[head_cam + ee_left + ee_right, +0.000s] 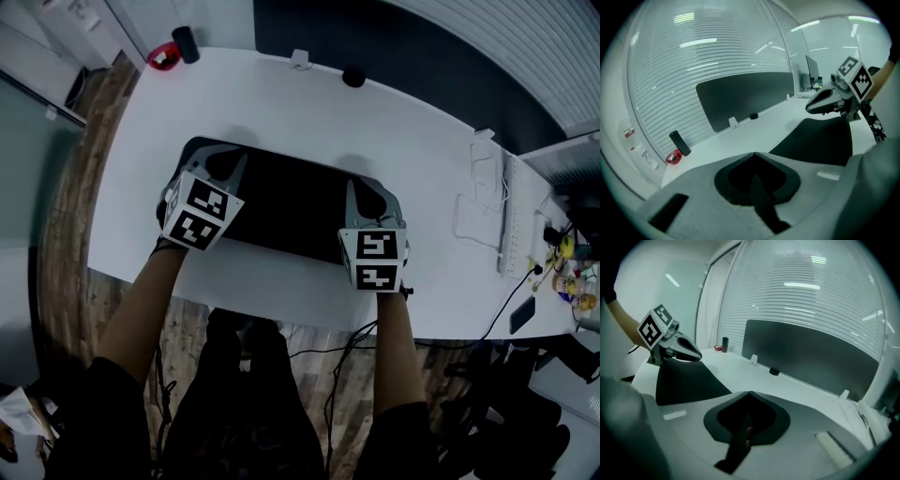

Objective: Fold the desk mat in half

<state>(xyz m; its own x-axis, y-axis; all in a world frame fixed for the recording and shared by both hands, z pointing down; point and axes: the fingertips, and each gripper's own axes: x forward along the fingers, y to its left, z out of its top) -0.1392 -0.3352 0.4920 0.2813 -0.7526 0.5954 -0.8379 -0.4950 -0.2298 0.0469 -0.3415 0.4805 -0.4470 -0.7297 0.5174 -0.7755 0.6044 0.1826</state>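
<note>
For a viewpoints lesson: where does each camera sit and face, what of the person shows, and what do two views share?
Head view: on the person's head, facing steeply down at table and desk mat; forearms, left claw, right claw show.
Left gripper view: on the left claw, facing along its jaws across the table; right claw shows.
Right gripper view: on the right claw, facing likewise; left claw shows.
Both gripper views share the desk mat and dark screen.
</note>
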